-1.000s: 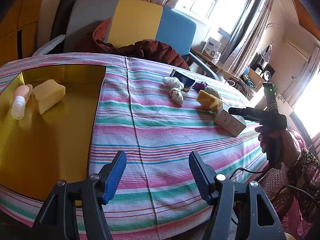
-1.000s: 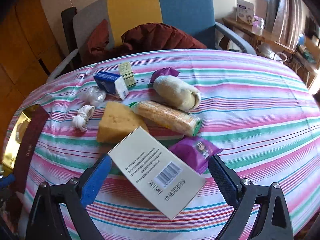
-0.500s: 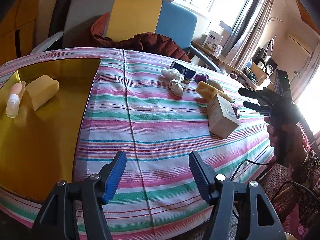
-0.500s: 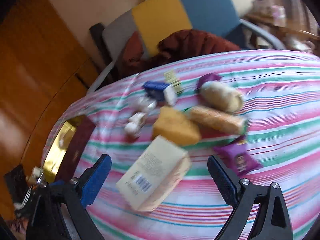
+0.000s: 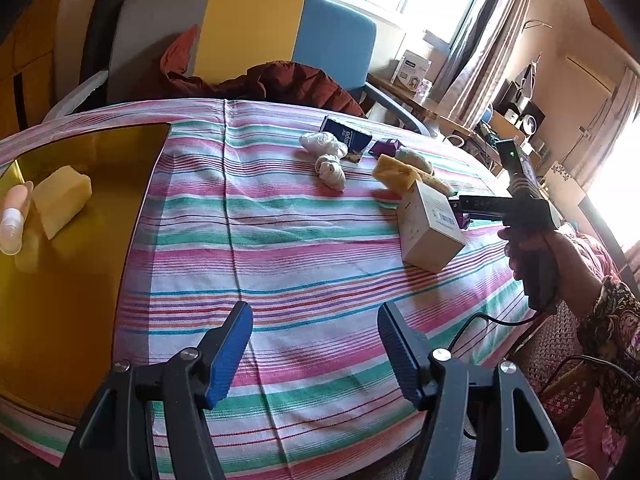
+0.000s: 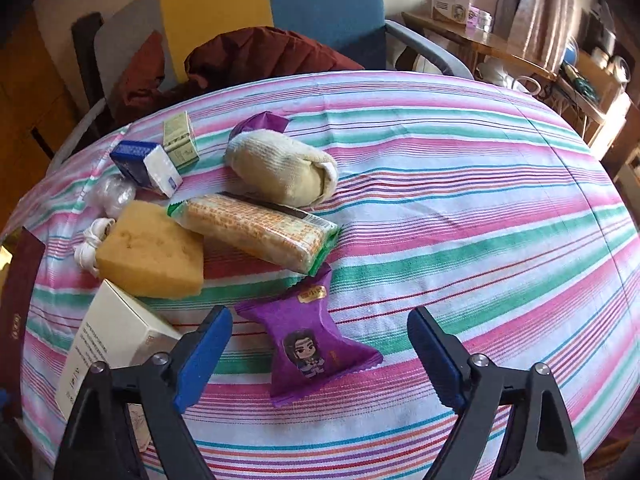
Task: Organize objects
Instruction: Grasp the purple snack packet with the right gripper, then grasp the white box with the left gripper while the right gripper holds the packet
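My right gripper (image 6: pixel 320 340) hovers low over the striped tablecloth (image 6: pixel 460 208), its jaws closing around a purple snack packet (image 6: pixel 312 352) that lies flat between them, untouched. A white carton (image 6: pixel 108 344) stands just left of its left finger. Behind lie a yellow sponge (image 6: pixel 150 252), a cracker packet (image 6: pixel 256 232), a rolled cream cloth (image 6: pixel 280 172) and a blue box (image 6: pixel 144 166). My left gripper (image 5: pixel 314 344) stands open over bare cloth, empty. To its left a gold tray (image 5: pixel 80 280) holds another sponge (image 5: pixel 60 200) and a small bottle (image 5: pixel 12 220).
A chair (image 5: pixel 248 32) with a dark red jacket (image 5: pixel 280 84) stands behind the table. A knotted white cloth (image 5: pixel 330 168) and a plastic bag (image 5: pixel 322 142) lie mid-table. A dark red booklet (image 6: pixel 16 292) sits by the tray. The person's hand (image 5: pixel 528 248) holds the right gripper.
The white carton, between the right jaws a second ago, now stands tipped up to their left. The right gripper swung right over the purple packet and its jaws narrowed. The left gripper stays open.
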